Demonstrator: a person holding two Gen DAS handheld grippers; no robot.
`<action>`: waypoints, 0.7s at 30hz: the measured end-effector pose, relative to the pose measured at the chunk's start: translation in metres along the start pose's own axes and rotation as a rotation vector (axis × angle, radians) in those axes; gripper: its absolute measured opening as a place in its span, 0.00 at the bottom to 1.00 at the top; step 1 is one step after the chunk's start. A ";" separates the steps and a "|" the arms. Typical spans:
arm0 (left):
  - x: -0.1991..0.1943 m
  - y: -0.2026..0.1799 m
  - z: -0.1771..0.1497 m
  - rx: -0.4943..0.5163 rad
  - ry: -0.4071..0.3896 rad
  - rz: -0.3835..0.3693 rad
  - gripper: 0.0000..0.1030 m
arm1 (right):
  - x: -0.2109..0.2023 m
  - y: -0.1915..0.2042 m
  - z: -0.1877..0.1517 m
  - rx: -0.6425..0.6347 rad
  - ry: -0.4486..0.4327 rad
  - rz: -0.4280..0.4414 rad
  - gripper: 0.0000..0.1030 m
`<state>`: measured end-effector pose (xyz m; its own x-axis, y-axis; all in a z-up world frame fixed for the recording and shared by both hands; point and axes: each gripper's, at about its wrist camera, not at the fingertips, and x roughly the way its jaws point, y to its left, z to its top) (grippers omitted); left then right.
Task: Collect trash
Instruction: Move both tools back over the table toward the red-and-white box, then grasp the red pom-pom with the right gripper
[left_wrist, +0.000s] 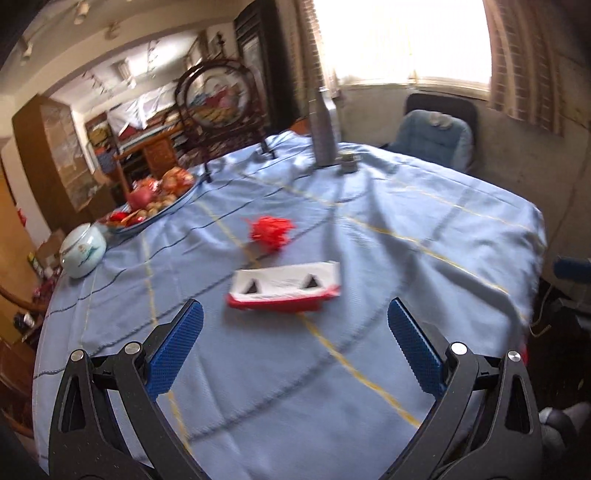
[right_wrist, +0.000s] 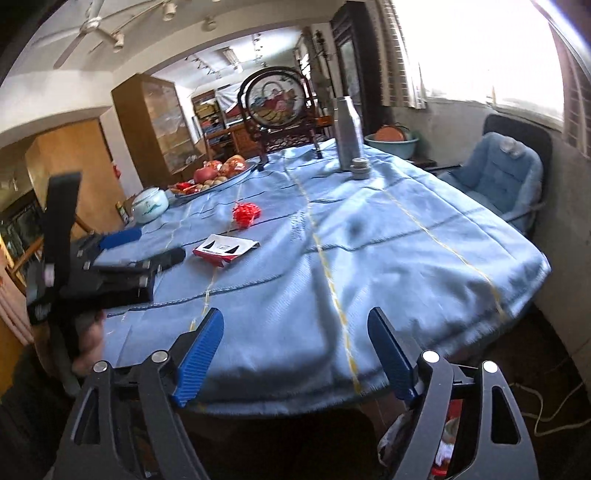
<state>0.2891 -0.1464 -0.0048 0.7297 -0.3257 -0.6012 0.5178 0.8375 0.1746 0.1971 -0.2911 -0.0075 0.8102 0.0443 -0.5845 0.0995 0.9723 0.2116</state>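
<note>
A flattened red-and-white carton (left_wrist: 283, 291) lies on the blue tablecloth (left_wrist: 332, 387), a short way ahead of my left gripper (left_wrist: 295, 314). That gripper is open, with only cloth between its blue pads. Beyond the carton sits a crumpled red wrapper (left_wrist: 271, 232). In the right wrist view the carton (right_wrist: 225, 249) and the red wrapper (right_wrist: 246, 214) lie left of centre. My right gripper (right_wrist: 295, 325) hovers open over the table's near edge, nothing between its fingers. The left gripper (right_wrist: 125, 254), held by a hand, reaches in from the left, close to the carton.
A silver bottle (right_wrist: 347, 133) with a small jar (right_wrist: 360, 167) stands at the far side. A fruit platter (right_wrist: 210, 177), a white lidded pot (right_wrist: 149, 205) and a round framed screen (right_wrist: 277, 99) line the left and back. A blue cushioned chair (right_wrist: 495, 173) is on the right.
</note>
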 end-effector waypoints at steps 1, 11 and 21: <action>0.006 0.007 0.003 -0.017 0.008 0.011 0.93 | 0.006 0.003 0.004 -0.010 0.007 0.002 0.77; 0.083 0.107 0.007 -0.302 0.194 0.027 0.94 | 0.081 0.043 0.039 -0.173 0.114 0.029 0.83; 0.082 0.156 -0.006 -0.573 0.234 -0.077 0.94 | 0.160 0.078 0.086 -0.256 0.185 0.082 0.83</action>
<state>0.4265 -0.0400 -0.0315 0.5488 -0.3441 -0.7618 0.1959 0.9389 -0.2830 0.3838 -0.2279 -0.0170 0.6886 0.1427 -0.7110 -0.1291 0.9889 0.0735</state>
